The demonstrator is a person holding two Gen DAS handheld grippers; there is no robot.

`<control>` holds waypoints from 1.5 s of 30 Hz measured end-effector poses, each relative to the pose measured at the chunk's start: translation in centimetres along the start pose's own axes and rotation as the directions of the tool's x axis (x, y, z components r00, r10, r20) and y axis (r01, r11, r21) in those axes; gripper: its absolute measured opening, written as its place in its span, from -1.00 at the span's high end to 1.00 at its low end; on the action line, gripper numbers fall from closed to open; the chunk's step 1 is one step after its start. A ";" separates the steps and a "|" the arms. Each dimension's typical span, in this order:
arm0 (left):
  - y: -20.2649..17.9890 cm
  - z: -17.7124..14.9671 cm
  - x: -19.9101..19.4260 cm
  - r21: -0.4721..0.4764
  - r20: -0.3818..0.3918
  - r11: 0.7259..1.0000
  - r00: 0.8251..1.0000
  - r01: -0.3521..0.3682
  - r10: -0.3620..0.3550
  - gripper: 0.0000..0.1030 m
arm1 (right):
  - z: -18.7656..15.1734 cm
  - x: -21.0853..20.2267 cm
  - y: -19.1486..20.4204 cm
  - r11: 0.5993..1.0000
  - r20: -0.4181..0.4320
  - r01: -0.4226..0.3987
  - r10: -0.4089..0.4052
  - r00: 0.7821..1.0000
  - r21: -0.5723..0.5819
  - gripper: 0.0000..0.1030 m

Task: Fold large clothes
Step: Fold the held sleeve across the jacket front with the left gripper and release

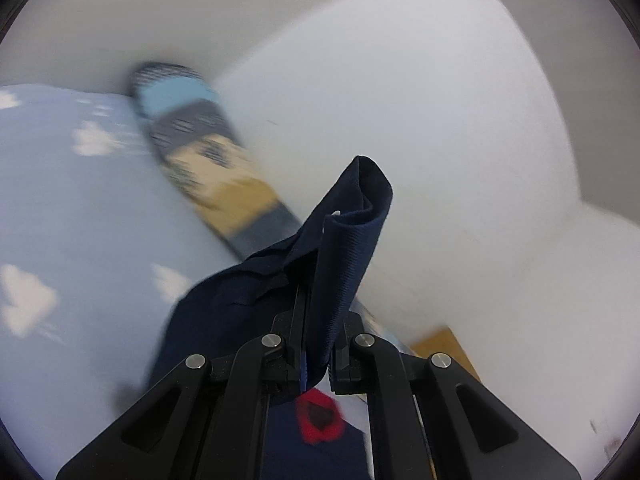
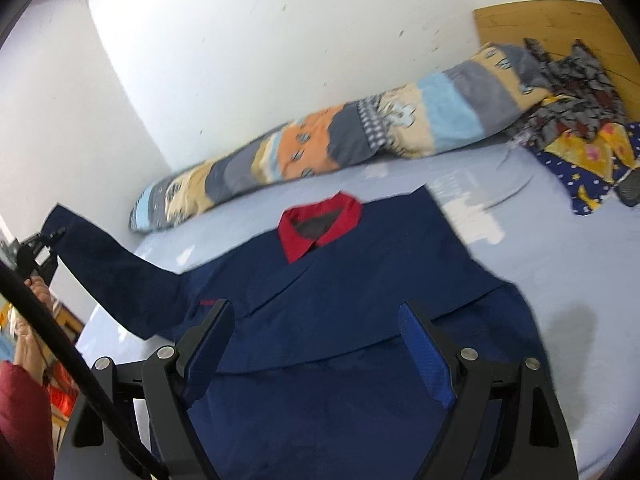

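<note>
Navy jacket (image 2: pixel 360 280) with red collar (image 2: pixel 320 228) spread face up across the middle of the right wrist view, on the pale blue bed sheet (image 2: pixel 560 264). One sleeve (image 2: pixel 116 276) lifted off the sheet toward the left edge of that view, its cuff pinched in the left gripper (image 2: pixel 44 240), seen small at mid left. In the left wrist view, left gripper (image 1: pixel 316 344) at lower centre, jaws clamped on the sleeve cuff (image 1: pixel 348 240), which stands up and curls over above the fingers; red collar just below, blurred. Right gripper (image 2: pixel 316 344) at the bottom of its own view, jaws wide apart, holding nothing, hovering over the jacket's lower body; whether touching the cloth, impossible to tell. Striped bolster (image 2: pixel 320 148) along the wall behind the jacket, loose patterned clothes (image 2: pixel 576 120) at upper right, well apart from the work.

Step in hand, as judged: folding the raised sleeve inward over the chest. The opposite sleeve apparently already turned in, though blur leaves that unsure. Next move, likely: carry the cuff across toward the middle of the jacket, lay it flat, release. Calls for keeping the body of the jacket from dragging along, perhaps by pressing with the free right gripper. Risk: bunching at the shoulder seam.
</note>
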State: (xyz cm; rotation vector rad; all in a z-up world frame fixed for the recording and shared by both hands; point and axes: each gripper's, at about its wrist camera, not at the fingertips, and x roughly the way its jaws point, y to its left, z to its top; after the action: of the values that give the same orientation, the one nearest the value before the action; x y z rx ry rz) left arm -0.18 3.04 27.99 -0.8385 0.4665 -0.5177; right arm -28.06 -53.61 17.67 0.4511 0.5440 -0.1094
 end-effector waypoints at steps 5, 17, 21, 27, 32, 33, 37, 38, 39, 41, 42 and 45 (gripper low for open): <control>-10.8 -5.8 5.1 0.083 -0.130 0.988 0.985 0.129 -0.118 0.87 | 0.9 -3.0 -1.6 0.999 0.069 0.018 -0.020 0.997 0.034 -0.71; -21.4 -33.4 19.8 0.181 -0.540 0.957 0.836 0.225 -0.095 0.87 | 2.2 -8.0 -5.5 0.990 0.192 0.045 -0.071 0.979 0.136 -0.71; -17.9 -43.0 23.7 0.255 -0.636 0.955 0.770 0.149 0.050 0.87 | 2.4 -8.5 -5.9 0.989 0.208 0.047 -0.076 0.975 0.140 -0.71; -12.4 -51.2 27.2 0.362 -0.753 0.928 0.615 0.088 0.235 0.32 | 2.5 -8.2 -5.7 0.990 0.205 0.050 -0.076 0.976 0.128 -0.71; -15.7 -47.8 23.4 0.385 -0.752 0.891 0.641 0.240 0.153 -0.65 | 2.7 -7.9 -6.2 0.987 0.212 0.064 -0.095 0.973 0.144 -0.71; -16.3 -47.3 22.1 0.393 -0.742 0.882 0.656 0.258 0.138 -0.66 | 2.7 -7.8 -6.5 0.985 0.213 0.070 -0.103 0.972 0.155 -0.71; -14.5 -40.0 19.6 0.543 -0.608 0.818 0.762 0.192 0.224 -0.66 | 2.7 -5.8 -6.8 0.984 0.165 0.100 -0.124 0.979 0.145 -0.70; -13.7 -38.6 19.3 0.578 -0.569 0.801 0.779 0.153 0.263 -0.66 | 2.5 -4.8 -6.7 0.985 0.137 0.109 -0.127 0.982 0.130 -0.64; -12.5 -36.9 18.9 0.617 -0.523 0.781 0.791 0.094 0.318 -0.66 | 2.3 -3.5 -6.5 0.987 0.101 0.115 -0.126 0.987 0.108 -0.40; -8.3 -33.3 18.2 0.658 -0.448 0.753 0.787 -0.030 0.423 -0.66 | 1.7 -0.3 -6.0 0.987 0.010 0.146 -0.147 0.989 0.063 -0.18; -6.6 -32.4 17.9 0.662 -0.431 0.746 0.779 -0.071 0.456 -0.66 | 1.3 1.5 -6.0 0.987 -0.037 0.154 -0.153 0.988 0.049 -0.15; -0.3 -29.5 17.0 0.650 -0.371 0.728 0.746 -0.217 0.554 -0.66 | -0.1 6.8 -6.8 0.984 -0.187 0.177 -0.170 0.968 0.020 -0.10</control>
State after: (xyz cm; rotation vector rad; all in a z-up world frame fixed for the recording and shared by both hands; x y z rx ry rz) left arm -3.95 -24.16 7.87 0.0405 0.9452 -0.4412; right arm -23.81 -59.57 11.47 0.4509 0.7650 -0.2478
